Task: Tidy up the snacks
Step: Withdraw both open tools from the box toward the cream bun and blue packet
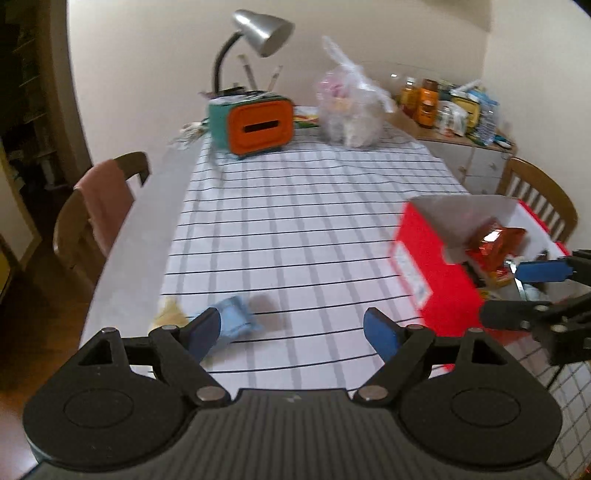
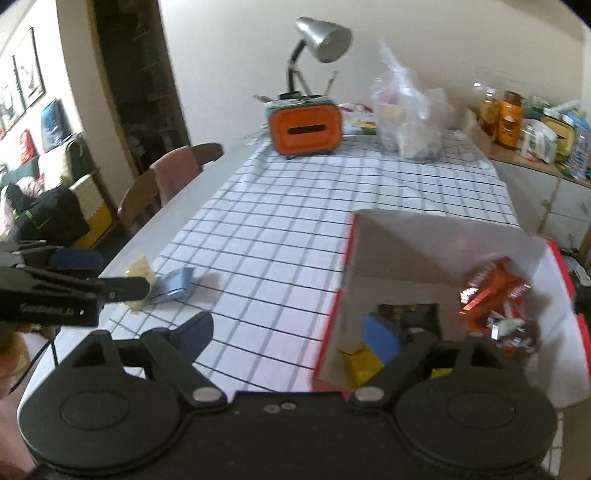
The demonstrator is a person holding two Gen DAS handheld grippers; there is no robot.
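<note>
A red box with a white inside stands at the right of the checked tablecloth. It holds an orange snack bag and other packets. A light blue packet and a yellow packet lie near the table's left edge. My left gripper is open and empty, its left finger just beside the blue packet. My right gripper is open and empty; its right finger is over the red box, above a yellow packet and near the orange bag. The blue packet lies by my left gripper.
An orange and teal tissue box, a desk lamp and a tied clear plastic bag stand at the far end. Chairs flank the table. A sideboard with bottles stands at the back right.
</note>
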